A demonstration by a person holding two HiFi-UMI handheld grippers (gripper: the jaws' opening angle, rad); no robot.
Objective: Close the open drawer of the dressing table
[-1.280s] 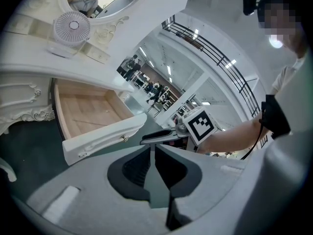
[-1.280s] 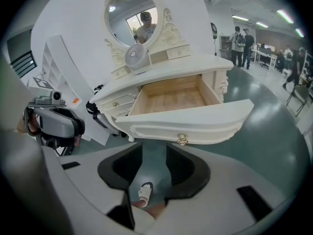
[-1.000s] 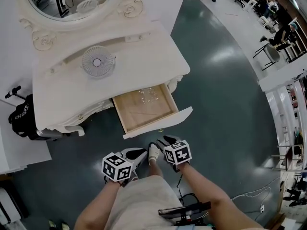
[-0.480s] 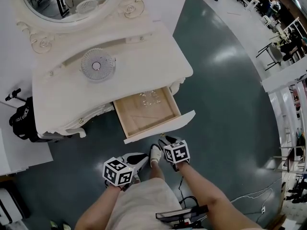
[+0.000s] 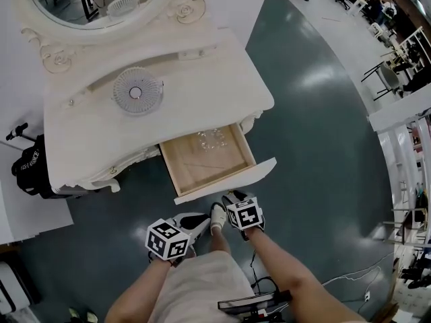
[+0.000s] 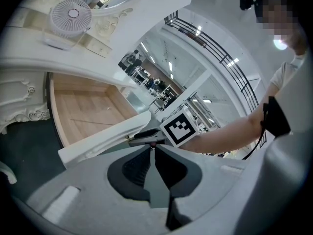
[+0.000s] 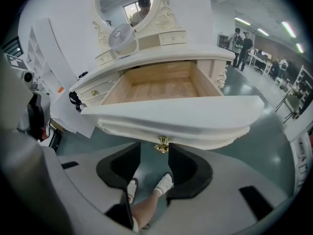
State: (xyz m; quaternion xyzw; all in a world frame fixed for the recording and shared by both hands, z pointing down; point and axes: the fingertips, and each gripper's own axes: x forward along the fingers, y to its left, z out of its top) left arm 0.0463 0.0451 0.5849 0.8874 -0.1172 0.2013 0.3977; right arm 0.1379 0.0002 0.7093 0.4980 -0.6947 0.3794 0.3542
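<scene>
The white dressing table has its drawer pulled out, showing a pale wood bottom. The curved white drawer front carries a small brass knob below its middle. My right gripper is just under that front, and its jaws have just been opening. They stand open with the knob between their tips, close to the right pad. In the head view the right gripper sits right at the drawer front. My left gripper is shut on nothing, and in the head view the left gripper hangs lower and to the left.
A round white fan stands on the tabletop below an oval mirror. Small clear items lie at the back of the drawer. A black bag sits on the floor left of the table. My white shoes are between the grippers.
My right gripper has sunk a little and come closer to the drawer front. The left gripper has stayed where it was, and the drawer has not moved.
</scene>
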